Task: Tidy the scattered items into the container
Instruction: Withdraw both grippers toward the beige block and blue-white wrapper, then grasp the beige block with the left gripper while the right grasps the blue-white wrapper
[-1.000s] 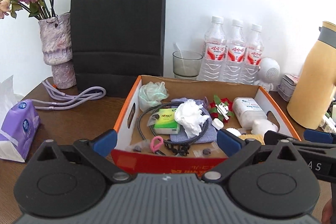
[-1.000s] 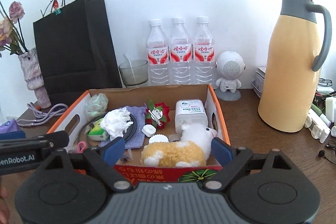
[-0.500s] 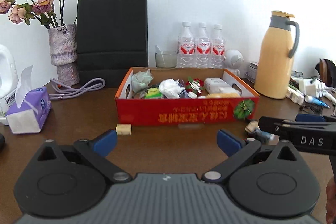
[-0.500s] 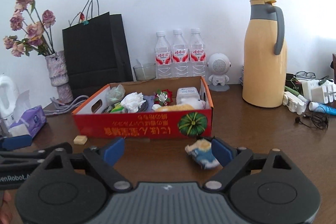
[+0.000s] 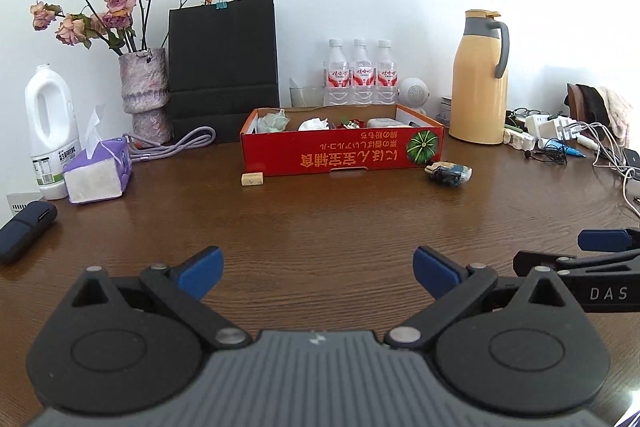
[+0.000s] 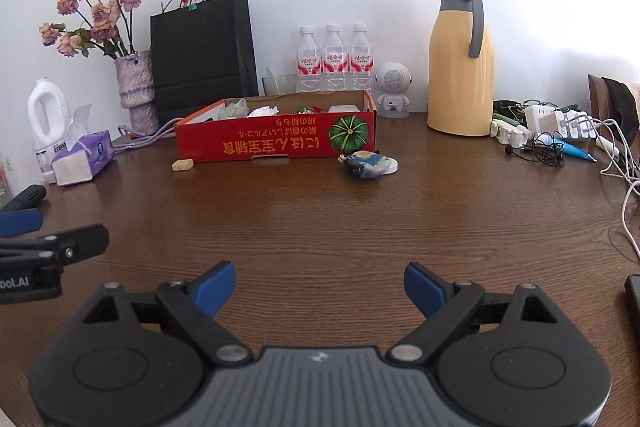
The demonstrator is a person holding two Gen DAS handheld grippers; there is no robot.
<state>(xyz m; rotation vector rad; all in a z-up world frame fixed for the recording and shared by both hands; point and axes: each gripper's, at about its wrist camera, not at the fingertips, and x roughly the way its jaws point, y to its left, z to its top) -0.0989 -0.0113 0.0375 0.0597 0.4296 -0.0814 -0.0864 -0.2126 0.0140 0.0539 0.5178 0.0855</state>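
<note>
Far left, about 9 o'clock: white plastic jug (image 5: 50, 131), then purple tissue pack (image 5: 98, 171) just beside it. Vase of dried roses (image 5: 146, 95) and black paper bag (image 5: 223, 67) at 11 o'clock, against the wall.

Left gripper (image 5: 316, 267) low over the wooden table (image 5: 320, 219), jaws spread wide, nothing between them.

12 o'clock: red cardboard box (image 5: 342, 153) with small items inside, well apart from both grippers. Small tan block (image 5: 252, 179) on the table just beside the box's front left corner. Crumpled blue-and-white wrapper (image 5: 449, 173) on the table just beside its front right corner.

Right gripper (image 6: 319, 285) likewise low, jaws released, empty.

1 o'clock: three water bottles (image 5: 362, 73), yellow thermos jug (image 5: 478, 79). 3 o'clock: tangle of chargers and cables (image 5: 560, 135).
</note>
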